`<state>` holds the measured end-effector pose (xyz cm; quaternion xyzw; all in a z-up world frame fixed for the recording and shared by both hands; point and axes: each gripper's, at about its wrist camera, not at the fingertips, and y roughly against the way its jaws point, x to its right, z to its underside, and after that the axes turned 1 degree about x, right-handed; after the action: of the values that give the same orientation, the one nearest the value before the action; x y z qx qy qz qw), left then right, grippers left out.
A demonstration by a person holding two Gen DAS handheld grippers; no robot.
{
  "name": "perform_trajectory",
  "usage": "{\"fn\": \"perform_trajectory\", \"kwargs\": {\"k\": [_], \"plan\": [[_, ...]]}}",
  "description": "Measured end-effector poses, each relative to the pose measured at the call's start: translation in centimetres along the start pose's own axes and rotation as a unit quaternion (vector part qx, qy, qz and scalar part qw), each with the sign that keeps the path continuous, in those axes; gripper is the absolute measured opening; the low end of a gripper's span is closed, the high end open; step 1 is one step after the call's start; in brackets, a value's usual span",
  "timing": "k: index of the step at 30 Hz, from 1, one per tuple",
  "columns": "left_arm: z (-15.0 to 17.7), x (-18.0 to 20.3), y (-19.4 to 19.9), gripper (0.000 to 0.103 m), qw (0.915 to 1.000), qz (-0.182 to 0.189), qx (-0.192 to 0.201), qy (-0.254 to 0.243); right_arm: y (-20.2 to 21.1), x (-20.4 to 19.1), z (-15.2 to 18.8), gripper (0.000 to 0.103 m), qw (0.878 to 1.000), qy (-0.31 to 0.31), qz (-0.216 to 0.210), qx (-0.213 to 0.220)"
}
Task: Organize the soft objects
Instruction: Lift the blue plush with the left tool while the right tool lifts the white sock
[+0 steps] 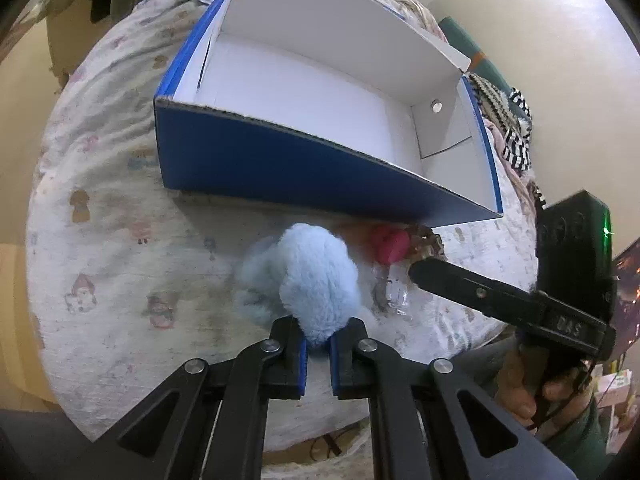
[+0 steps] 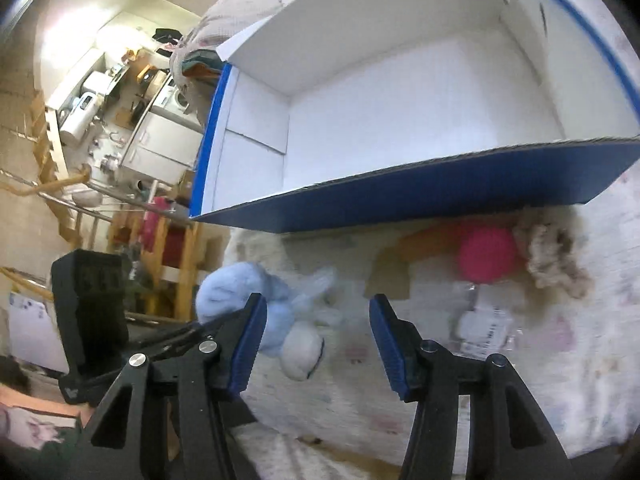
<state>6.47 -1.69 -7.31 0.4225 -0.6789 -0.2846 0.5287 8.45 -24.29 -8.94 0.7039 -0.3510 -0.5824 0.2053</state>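
The left claw point(image 1: 318, 346) is clamped on the blue plush point(image 1: 316, 276) low over the bed point(image 1: 112, 240); the box point(image 1: 304, 168) lies straight ahead; the right claw point(image 2: 316, 344) gapes empty, nearer the pink toy point(image 2: 486, 254).

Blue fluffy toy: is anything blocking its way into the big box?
Only the box's near blue wall stands between it and the blue fluffy toy, held in the left tongs. The box looks empty.

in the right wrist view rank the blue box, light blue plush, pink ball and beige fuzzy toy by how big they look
1. blue box, by far
2. light blue plush, though it sits nearest the camera
3. pink ball and beige fuzzy toy: too alike to rank
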Motion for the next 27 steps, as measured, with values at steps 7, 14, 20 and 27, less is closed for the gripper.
{"fn": "perform_trajectory", "kwargs": {"k": [7, 14, 20, 27], "plan": [[-0.3, -0.9, 0.8, 0.008, 0.9993, -0.033, 0.012, 0.01, -2.2, 0.6, -0.6, 0.058, 0.999, -0.025, 0.033, -0.024], [-0.1, -3.5, 2.4, 0.008, 0.9936, -0.1, 0.041, 0.033, -6.5, -0.9, -1.5, 0.057, 0.997, -0.033, 0.027, -0.066], [0.1, -4.9, 3.4, 0.008, 0.988, -0.139, 0.052, 0.044, -9.8, -1.9, -1.4, 0.051, 0.991, -0.045, 0.119, -0.032], [0.1, -4.7, 3.2, 0.008, 0.9852, -0.16, 0.052, 0.035, -10.9, -4.4, 0.8, 0.049, 0.986, 0.014, 0.165, -0.018]]}}
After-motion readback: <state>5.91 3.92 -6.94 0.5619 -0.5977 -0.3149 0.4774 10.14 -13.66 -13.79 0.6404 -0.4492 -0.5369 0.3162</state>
